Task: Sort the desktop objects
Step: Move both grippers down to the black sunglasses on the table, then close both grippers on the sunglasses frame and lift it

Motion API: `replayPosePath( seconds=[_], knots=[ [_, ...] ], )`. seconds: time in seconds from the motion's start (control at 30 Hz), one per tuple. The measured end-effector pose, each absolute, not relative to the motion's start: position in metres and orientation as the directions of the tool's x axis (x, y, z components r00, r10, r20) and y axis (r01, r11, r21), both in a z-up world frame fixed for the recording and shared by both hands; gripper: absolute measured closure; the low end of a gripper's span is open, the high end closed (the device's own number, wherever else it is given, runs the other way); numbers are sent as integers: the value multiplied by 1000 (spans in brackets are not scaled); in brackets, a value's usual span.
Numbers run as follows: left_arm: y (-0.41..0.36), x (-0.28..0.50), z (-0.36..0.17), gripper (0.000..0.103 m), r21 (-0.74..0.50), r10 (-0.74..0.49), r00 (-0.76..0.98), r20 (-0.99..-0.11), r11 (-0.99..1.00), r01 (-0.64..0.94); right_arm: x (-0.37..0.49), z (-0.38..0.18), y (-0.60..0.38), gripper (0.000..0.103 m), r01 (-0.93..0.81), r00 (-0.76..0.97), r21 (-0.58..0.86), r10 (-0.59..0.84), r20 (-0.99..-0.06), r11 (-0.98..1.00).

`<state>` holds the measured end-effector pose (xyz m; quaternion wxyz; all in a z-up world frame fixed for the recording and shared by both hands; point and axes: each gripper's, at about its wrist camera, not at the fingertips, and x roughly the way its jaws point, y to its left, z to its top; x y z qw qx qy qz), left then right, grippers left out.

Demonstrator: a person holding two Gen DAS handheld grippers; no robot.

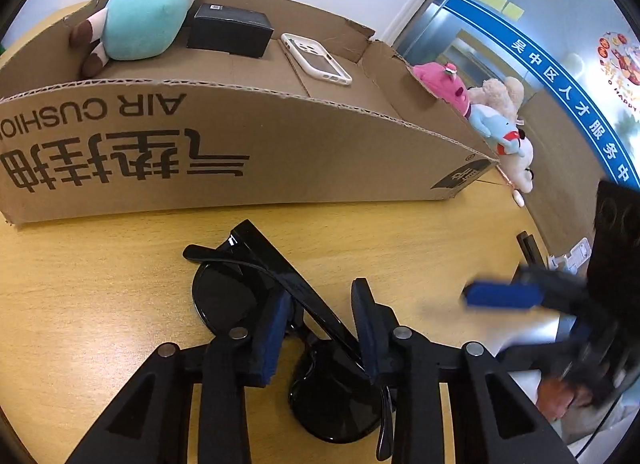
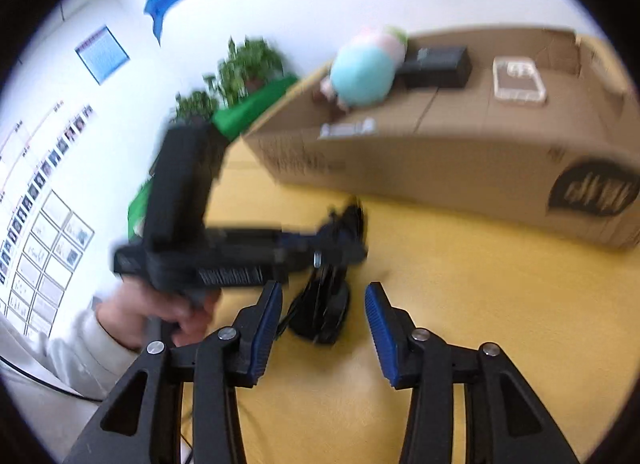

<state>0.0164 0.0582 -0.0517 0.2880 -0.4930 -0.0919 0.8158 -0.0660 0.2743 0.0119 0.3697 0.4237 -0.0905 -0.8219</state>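
Note:
Black sunglasses (image 1: 280,304) lie folded on the yellow table (image 1: 100,284). My left gripper (image 1: 324,300) straddles their frame with its blue pads on either side; the jaws are partly closed around it, contact unclear. In the right wrist view the sunglasses (image 2: 324,316) lie ahead of my right gripper (image 2: 324,296), which is open and empty just short of them. The left gripper (image 2: 340,240) shows there, blurred, over the glasses. A cardboard box (image 1: 240,152) holds a teal plush toy (image 1: 144,16), a black box (image 1: 230,30) and a white phone case (image 1: 316,60).
Several small plush toys (image 1: 496,120) sit beyond the box's right end. The right gripper (image 1: 504,296) appears blurred at the right of the left wrist view. Potted plants (image 2: 240,72) and a green cloth (image 2: 252,108) stand behind the box on the left.

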Motion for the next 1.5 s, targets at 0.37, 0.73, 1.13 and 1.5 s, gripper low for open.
replayPosePath(
  seconds=[0.37,0.73,1.13,1.5],
  knots=[
    [55,10,-53,74,-468,591,-319,-741,-795,-386,-72,-21,247,87,514,-247,513,-691,-679,-687],
    [53,2,-57,74,-543,633,-254,-731,-766,-344,-74,-23,236,69,470,-238,601,-749,-619,-646],
    [54,3,-51,76,-542,635,-257,-729,-764,-349,-73,-53,240,91,381,-210,671,-767,-607,-636],
    [38,17,-45,88,-618,697,-253,-671,-714,-328,-70,-55,240,91,377,-212,679,-772,-599,-630]
  ],
)
